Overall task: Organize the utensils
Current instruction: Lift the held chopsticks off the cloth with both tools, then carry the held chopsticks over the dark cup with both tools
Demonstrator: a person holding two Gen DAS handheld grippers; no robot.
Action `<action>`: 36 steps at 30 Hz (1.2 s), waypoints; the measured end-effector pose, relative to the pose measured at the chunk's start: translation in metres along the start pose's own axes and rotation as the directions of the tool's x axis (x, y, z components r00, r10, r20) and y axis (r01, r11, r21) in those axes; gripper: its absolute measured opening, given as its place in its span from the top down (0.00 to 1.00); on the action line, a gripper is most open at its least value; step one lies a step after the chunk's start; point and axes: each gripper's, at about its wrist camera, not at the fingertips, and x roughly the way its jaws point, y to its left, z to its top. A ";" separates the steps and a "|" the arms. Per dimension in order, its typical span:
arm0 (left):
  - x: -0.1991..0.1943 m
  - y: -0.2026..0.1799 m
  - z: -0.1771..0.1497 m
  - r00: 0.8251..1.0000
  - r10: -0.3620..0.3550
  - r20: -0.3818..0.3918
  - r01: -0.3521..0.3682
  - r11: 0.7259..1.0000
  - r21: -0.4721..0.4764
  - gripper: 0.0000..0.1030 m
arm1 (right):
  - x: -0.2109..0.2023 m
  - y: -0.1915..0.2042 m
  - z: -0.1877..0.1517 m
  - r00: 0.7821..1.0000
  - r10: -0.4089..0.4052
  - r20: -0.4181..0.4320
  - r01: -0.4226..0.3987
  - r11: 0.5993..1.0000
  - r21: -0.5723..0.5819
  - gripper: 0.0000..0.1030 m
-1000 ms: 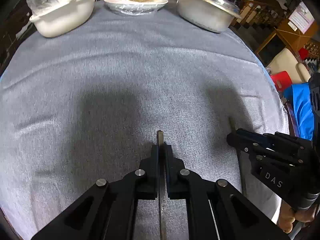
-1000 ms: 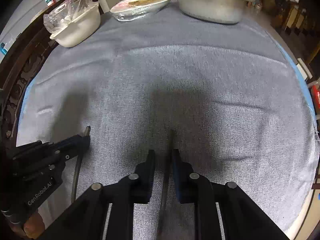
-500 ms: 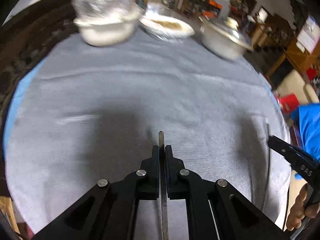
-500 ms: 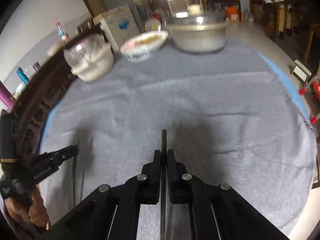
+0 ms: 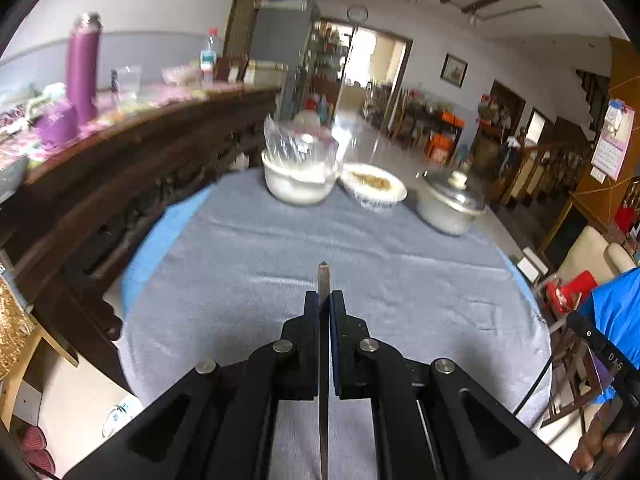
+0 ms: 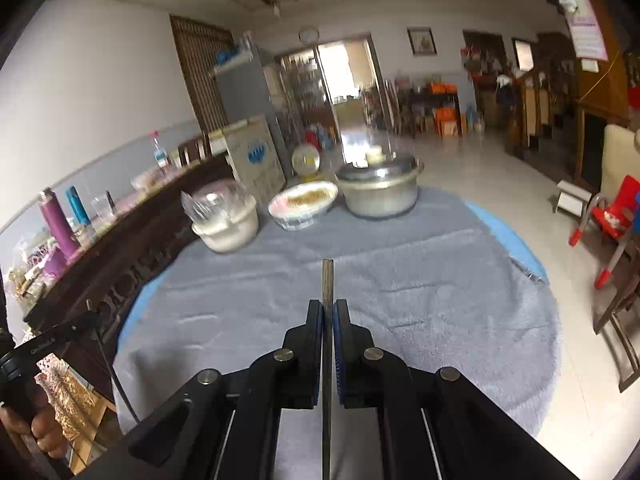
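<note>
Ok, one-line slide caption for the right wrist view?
Right gripper shut on a thin utensil, above the grey tablecloth.

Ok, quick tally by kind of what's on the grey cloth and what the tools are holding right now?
Covered white bowl: 1
Shallow dish of food: 1
Lidded metal pot: 1
Thin utensils, one clamped in the left tool, one in the right tool: 2
Total: 5
</note>
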 end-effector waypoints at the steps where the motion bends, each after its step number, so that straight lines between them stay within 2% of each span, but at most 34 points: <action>1: -0.006 -0.005 -0.002 1.000 0.003 0.019 -0.003 1.000 0.002 0.95 | -0.007 0.003 -0.001 1.000 -0.004 0.015 0.004 1.000 -0.003 0.94; 6: -0.051 -0.019 -0.013 0.993 0.020 0.119 -0.023 0.999 0.030 0.95 | -0.052 0.025 -0.014 0.991 -0.025 0.131 0.028 0.999 -0.017 0.94; 9: -0.069 -0.026 -0.019 0.989 0.018 0.148 -0.025 0.999 0.043 0.95 | -0.068 0.032 -0.018 0.987 -0.020 0.157 0.024 0.999 -0.026 0.94; 23: -0.109 -0.039 -0.038 0.986 -0.009 0.169 0.001 0.999 0.046 0.95 | -0.118 0.029 -0.026 0.974 0.031 0.226 -0.034 0.999 0.008 0.94; 36: -0.158 -0.050 -0.028 0.965 -0.092 0.247 0.082 0.995 0.051 0.95 | -0.165 0.040 -0.020 0.945 0.069 0.320 -0.069 0.998 -0.012 0.94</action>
